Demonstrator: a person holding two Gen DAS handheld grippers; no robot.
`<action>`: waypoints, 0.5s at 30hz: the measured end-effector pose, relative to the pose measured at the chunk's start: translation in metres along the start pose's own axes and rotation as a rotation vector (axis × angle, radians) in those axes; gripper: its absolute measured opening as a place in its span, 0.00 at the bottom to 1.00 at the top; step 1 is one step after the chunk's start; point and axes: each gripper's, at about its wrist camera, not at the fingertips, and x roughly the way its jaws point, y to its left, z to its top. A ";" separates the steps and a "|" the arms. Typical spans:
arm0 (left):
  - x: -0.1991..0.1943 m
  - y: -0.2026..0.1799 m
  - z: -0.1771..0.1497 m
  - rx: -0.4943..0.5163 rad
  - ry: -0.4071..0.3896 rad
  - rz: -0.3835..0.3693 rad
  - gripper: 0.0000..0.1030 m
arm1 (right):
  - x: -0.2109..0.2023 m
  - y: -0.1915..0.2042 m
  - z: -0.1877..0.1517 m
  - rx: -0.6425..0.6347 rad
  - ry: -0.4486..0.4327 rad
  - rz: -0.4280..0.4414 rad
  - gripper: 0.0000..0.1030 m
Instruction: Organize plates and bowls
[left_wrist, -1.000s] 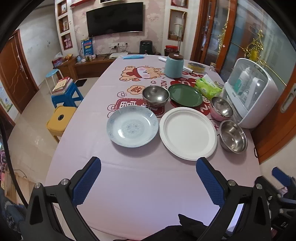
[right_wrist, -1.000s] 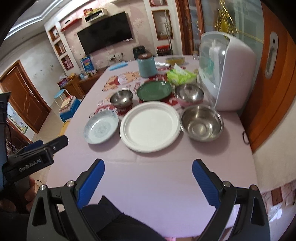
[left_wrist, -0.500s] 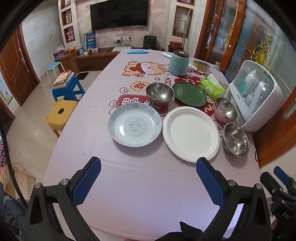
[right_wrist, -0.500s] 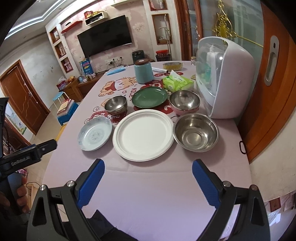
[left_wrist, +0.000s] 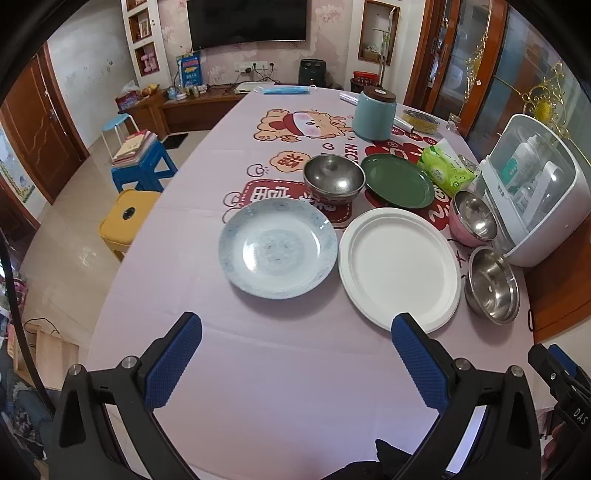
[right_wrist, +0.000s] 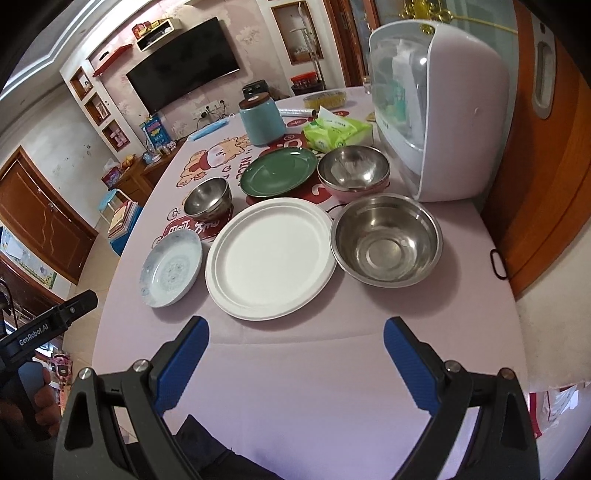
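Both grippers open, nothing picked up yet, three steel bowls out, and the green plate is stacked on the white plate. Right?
One thing is off: the green plate is not stacked on the white plate. It sits on the table behind it, as the right wrist view shows. The rest holds: left gripper and right gripper are open and empty, and three steel bowls are out.

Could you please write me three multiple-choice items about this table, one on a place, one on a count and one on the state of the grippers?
1. What lies directly beside the white plate, nearest the sterilizer?
A. large steel bowl
B. teal canister
C. blue patterned plate

2. How many metal-lined bowls are on the table?
A. one
B. three
C. five

3. How are the left gripper and right gripper?
A. both open, empty
B. both shut on plates
C. one holds a bowl

Answers: 1 A, the large steel bowl sits there. 2 B, the small steel bowl and pink-sided bowl join it. 3 A, the jaws stand wide apart over bare tablecloth.
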 end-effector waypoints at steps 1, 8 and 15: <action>0.003 -0.002 0.002 -0.001 0.006 -0.003 0.99 | 0.004 -0.002 0.003 0.009 0.009 0.003 0.93; 0.040 -0.010 0.017 -0.011 0.061 -0.051 0.99 | 0.035 -0.010 0.016 0.046 0.068 0.016 0.93; 0.085 -0.021 0.029 -0.014 0.126 -0.093 0.99 | 0.072 -0.018 0.027 0.073 0.131 -0.004 0.93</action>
